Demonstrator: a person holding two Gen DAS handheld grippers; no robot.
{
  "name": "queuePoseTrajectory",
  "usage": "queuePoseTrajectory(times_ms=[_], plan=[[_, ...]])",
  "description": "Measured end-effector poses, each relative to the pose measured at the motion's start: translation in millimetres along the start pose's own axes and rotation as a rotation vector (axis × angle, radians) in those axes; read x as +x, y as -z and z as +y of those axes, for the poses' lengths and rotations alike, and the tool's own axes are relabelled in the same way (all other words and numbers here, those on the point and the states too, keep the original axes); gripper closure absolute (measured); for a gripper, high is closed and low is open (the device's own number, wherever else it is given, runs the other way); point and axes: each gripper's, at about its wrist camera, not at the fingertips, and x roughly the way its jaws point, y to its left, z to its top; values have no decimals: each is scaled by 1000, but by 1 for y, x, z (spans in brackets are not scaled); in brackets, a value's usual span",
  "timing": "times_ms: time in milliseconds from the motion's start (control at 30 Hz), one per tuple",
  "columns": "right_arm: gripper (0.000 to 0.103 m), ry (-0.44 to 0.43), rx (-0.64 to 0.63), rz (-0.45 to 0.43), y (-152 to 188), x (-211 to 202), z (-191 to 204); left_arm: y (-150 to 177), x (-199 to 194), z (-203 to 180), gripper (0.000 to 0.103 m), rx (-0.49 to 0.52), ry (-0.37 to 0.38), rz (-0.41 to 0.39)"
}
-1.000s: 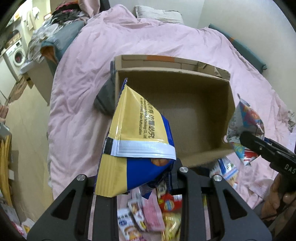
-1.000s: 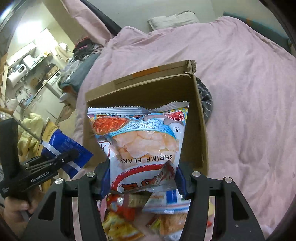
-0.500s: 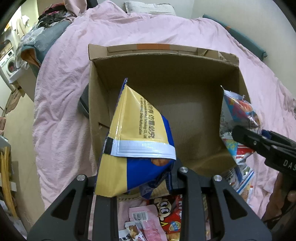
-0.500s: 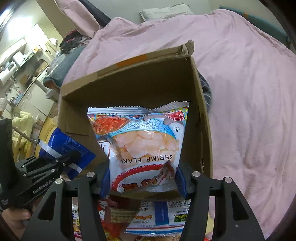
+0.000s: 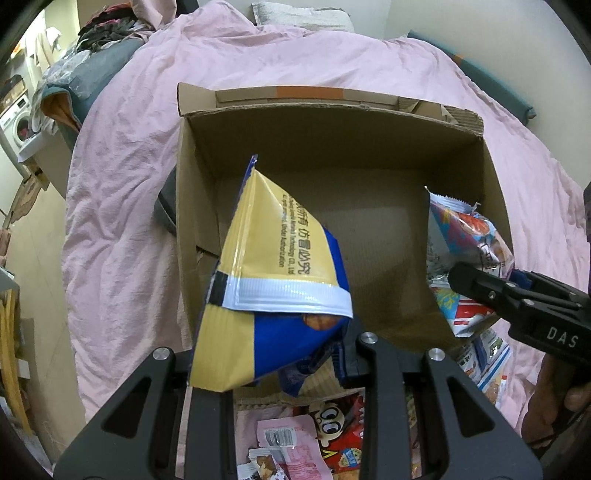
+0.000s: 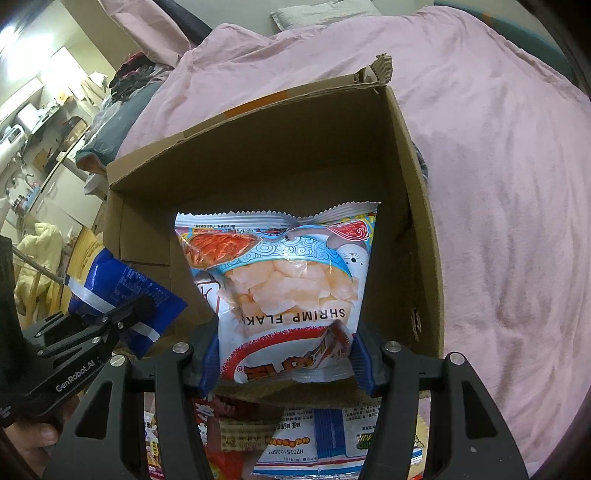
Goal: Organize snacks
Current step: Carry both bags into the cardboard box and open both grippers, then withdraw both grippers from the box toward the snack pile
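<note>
An open cardboard box stands on a pink bed, its inside bare; it also shows in the right wrist view. My left gripper is shut on a yellow and blue snack bag, held over the box's near left edge; the bag shows blue in the right wrist view. My right gripper is shut on a shrimp flakes bag, held over the box's near right side; the bag also shows in the left wrist view.
Several loose snack packets lie on the bed in front of the box, also in the right wrist view. The pink duvet surrounds the box. A pillow lies at the head. Clutter and a washing machine stand left.
Both grippers have moved forward with their bags, from in front of the box to over its near edge. The box looks larger and closer now.
</note>
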Motion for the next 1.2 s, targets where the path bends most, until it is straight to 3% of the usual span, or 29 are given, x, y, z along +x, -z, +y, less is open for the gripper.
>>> queuePoseTrajectory(times_ms=[167,367,433,533,567,633,700,1067,1200], plan=[[42,-7,19,-3,0,0,-5,1,-1,0,74,-5,9,-4],[42,-19,19,-16,1,-4,-6,-1,-7,3,55,-20,2,-28],[41,-28,24,-23,2,-6,-8,-2,-11,4,40,-27,5,-42],[37,-52,37,-18,3,-8,-11,-3,-17,6,25,-37,15,-70],[35,-51,37,-26,2,-9,-11,-3,-20,6,24,-40,12,-80],[14,-48,34,-50,2,-15,-11,-4,-24,6,24,-36,12,-94],[5,-47,36,-86,2,-22,-12,-3,-25,6,24,-33,6,-102],[5,-63,20,-107,0,-31,-6,1,-38,11,24,-56,14,-141],[5,-53,6,-122,1,-36,0,1,-51,20,22,-116,16,-192]])
